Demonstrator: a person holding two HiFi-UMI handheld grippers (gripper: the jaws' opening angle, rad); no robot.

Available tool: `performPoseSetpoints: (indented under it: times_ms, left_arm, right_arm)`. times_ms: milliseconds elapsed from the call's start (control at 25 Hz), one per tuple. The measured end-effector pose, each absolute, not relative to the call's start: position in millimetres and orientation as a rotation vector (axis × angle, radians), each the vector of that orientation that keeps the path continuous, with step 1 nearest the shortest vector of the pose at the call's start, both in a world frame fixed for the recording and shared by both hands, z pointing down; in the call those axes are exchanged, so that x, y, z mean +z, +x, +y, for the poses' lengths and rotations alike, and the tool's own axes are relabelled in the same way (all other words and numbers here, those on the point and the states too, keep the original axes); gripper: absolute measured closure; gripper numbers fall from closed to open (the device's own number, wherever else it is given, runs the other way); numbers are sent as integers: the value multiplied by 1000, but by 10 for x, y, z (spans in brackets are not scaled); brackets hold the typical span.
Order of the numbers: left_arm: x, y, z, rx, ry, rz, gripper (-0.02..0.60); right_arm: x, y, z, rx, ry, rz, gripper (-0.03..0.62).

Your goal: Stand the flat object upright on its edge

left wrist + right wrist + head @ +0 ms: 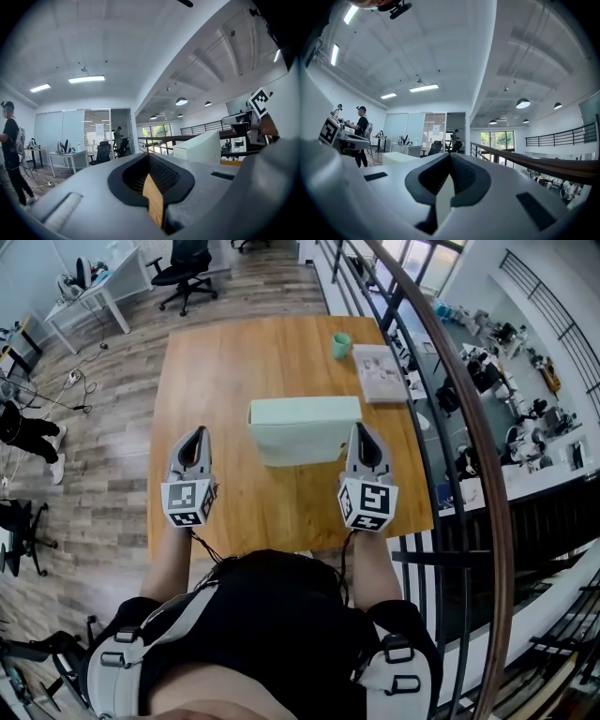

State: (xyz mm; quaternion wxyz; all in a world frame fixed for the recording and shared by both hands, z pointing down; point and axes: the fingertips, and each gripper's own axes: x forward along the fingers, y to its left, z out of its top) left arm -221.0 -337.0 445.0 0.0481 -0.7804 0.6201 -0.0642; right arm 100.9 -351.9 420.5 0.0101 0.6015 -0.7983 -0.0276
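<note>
A pale green flat box [305, 432] stands on the wooden table [234, 362], with a narrow top face and a broader front face showing. My left gripper [197, 434] is shut and empty, a short way off the box's left end. My right gripper [362, 430] is also shut and empty, close beside the box's right end. In the left gripper view the jaws [149, 157] are pressed together, with the box [201, 146] to their right. In the right gripper view the shut jaws [450, 157] hold nothing, and the box [396, 158] lies to their left.
A green cup [341, 345] and a printed booklet [379, 371] lie at the table's far right. A curved railing [441, 343] runs along the right edge over a drop. An office chair [187, 273] and a white desk [98, 292] stand beyond; a person [28, 432] is at left.
</note>
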Motion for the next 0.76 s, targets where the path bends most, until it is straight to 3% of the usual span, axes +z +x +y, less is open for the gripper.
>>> performPoseSetpoints:
  times_ms: [760]
  left_arm:
    - [4453,-2201,-3349,-124,-2407,1926,578]
  right_arm:
    - [4348,1125,-3558,-47,1913,-2460,591]
